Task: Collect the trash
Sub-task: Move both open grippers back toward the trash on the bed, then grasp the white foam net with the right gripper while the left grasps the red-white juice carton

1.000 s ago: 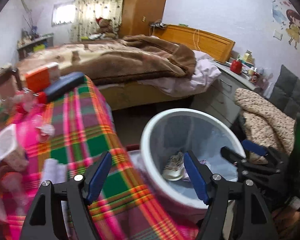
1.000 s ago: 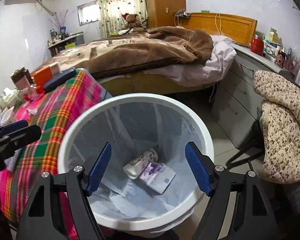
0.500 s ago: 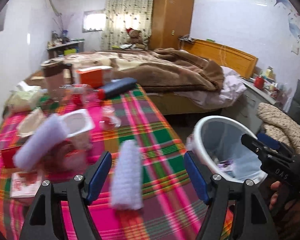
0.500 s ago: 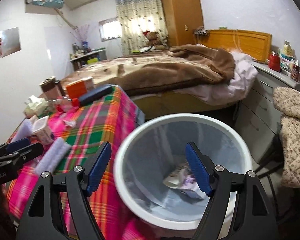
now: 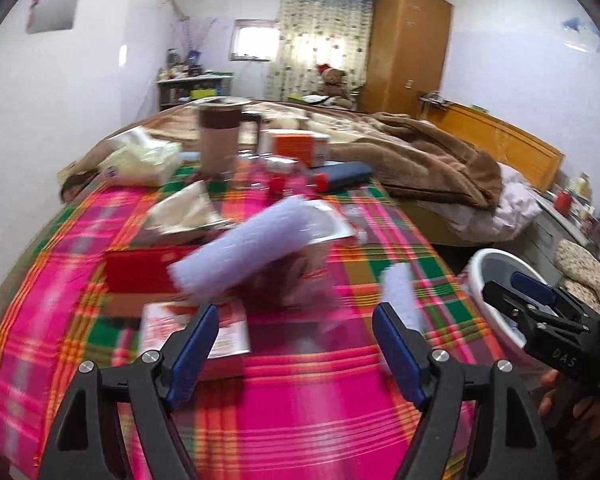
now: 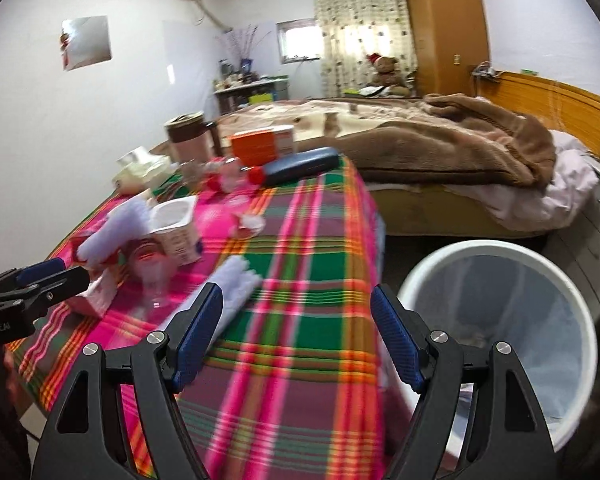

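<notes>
**Both tools empty over the trash surface, bin parked at the edge**

Bedroom; a surface under a pink-green plaid cloth (image 6: pixel 300 248) carries the clutter, with the bed (image 6: pixel 440 140) behind it. The round white plastic bin with a clear liner (image 6: pixel 496 320) sits low beside the surface, just right of the right tool (image 6: pixel 296 340), probably so drops need only a short swing.

Left tool (image 5: pixel 296 344): jaws wide, nothing held, aimed at the pile. Ahead of it: a pale lilac fuzzy roll (image 5: pixel 240 252) lying on top of a red flat box (image 5: pixel 140 268); a second lilac roll (image 5: pixel 398 292) flat on the cloth near its right finger; a printed white card (image 5: pixel 188 332) by its left finger. View is motion-blurred.

Right tool: also wide and empty, over the near edge, with that second roll (image 6: pixel 236 288) just ahead of its left finger. A white yogurt cup (image 6: pixel 178 228) stands further ahead-left.

Likely next pick: the loose roll, since it is nearest and unobstructed.
</notes>
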The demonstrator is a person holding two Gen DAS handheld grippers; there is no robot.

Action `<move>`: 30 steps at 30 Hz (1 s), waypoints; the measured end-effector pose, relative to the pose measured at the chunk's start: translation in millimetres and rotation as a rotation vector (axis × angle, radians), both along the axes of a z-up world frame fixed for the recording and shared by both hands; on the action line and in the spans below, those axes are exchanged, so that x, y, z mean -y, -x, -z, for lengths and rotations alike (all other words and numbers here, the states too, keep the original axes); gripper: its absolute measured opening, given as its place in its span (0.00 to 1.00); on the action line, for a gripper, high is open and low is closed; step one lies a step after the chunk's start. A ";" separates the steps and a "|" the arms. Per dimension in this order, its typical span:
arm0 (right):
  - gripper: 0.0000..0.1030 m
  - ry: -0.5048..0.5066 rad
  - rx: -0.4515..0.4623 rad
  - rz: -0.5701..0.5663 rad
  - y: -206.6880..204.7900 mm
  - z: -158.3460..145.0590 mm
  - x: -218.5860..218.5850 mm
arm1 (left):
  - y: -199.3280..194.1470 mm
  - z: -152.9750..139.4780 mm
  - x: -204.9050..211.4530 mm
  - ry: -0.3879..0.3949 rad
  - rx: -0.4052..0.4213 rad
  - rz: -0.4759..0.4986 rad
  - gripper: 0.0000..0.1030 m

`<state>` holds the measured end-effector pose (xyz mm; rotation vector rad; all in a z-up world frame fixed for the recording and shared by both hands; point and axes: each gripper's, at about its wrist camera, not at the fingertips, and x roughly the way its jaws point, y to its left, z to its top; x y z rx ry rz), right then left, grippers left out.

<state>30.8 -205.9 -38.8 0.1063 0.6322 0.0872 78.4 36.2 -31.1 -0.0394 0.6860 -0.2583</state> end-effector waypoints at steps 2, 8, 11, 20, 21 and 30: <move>0.76 -0.006 -0.012 -0.029 -2.4 1.0 -9.4 | -1.0 3.3 -13.8 -0.001 -0.008 -0.028 0.77; 0.76 -0.019 -0.075 -0.061 -16.8 8.4 -36.1 | -3.0 14.5 -48.5 0.009 -0.032 -0.079 0.77; 0.76 -0.016 -0.112 -0.046 -24.8 14.2 -46.5 | -7.6 21.8 -62.1 0.011 -0.055 -0.088 0.77; 0.75 0.002 -0.193 -0.028 -43.0 28.0 -72.1 | -25.5 39.2 -85.4 0.060 -0.111 -0.084 0.78; 0.75 -0.002 -0.195 -0.031 -43.2 28.2 -73.7 | -25.8 39.6 -83.6 0.064 -0.112 -0.073 0.78; 0.34 0.028 -0.211 -0.028 -40.3 30.0 -75.7 | -18.7 45.7 -52.2 0.154 -0.156 0.098 0.78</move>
